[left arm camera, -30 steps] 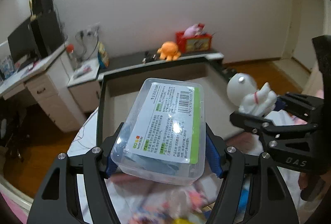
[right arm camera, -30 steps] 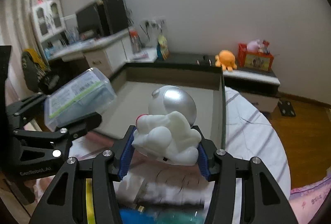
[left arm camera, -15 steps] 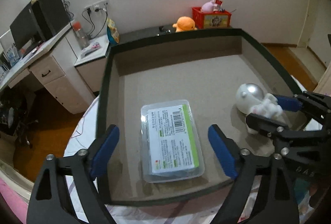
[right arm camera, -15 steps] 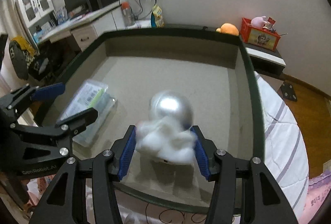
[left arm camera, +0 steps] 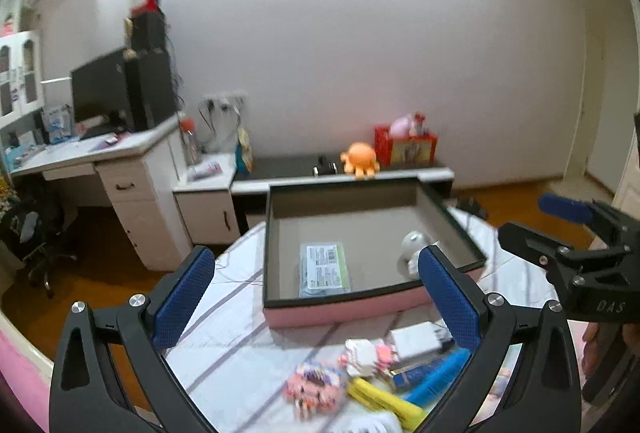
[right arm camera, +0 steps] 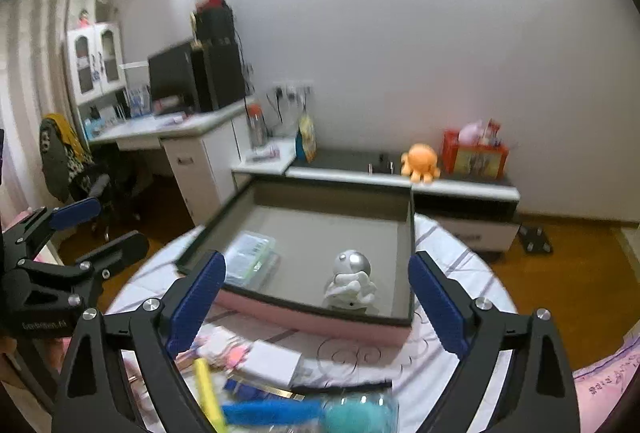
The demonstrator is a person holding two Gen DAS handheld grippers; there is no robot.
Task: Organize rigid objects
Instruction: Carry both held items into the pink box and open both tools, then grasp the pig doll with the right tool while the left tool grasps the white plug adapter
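Note:
A pink box with a dark rim (left arm camera: 352, 313) (right arm camera: 320, 327) stands on the bed. Inside it lie a clear plastic case with a green label (left arm camera: 325, 270) (right arm camera: 252, 259) on the left and a white astronaut figure with a silver head (left arm camera: 412, 253) (right arm camera: 352, 279) on the right. My left gripper (left arm camera: 316, 301) is open and empty, held back above the near side of the box. My right gripper (right arm camera: 318, 303) is open and empty, also in front of the box. Each gripper shows at the edge of the other's view.
Loose items lie on the striped sheet in front of the box: a white flat box (left arm camera: 414, 341) (right arm camera: 272, 363), a yellow stick (left arm camera: 384, 399) (right arm camera: 208, 391), a blue object (left arm camera: 436, 375) (right arm camera: 272, 411), small pink toys (left arm camera: 316, 383). A desk and low cabinets stand beyond.
Both grippers let go of their objects inside the box, opened, and pulled back and up. The case and the astronaut now rest on the box floor.

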